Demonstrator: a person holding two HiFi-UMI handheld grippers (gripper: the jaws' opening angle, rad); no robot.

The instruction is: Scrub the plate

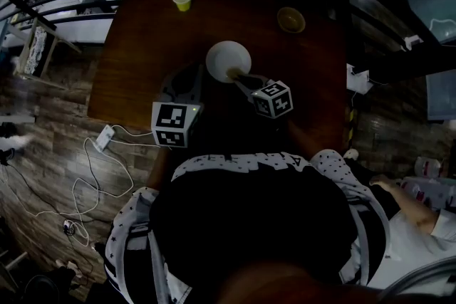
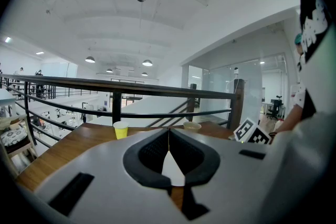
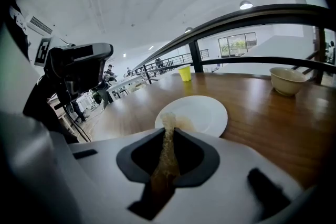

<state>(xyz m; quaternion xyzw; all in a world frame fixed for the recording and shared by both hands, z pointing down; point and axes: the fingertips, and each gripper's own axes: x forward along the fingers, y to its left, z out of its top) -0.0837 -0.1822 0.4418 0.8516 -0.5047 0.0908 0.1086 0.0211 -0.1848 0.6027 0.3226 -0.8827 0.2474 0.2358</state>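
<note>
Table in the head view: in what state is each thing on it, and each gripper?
plate: on the table, rim gripped.
left gripper: shut on plate.
right gripper: shut on scrub pad.
scrub pad: tip touching plate.
cup: upright.
bowl: upright.

Glossy plate (image 3: 202, 113), rough sponge (image 3: 167, 155), wooden table (image 3: 278, 126)

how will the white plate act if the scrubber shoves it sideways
The plate lies flat on the smooth wooden table, so it would probably slide, not tip. It looks rigid and shallow; pressing its rim with the scrubber might rock it.
</note>
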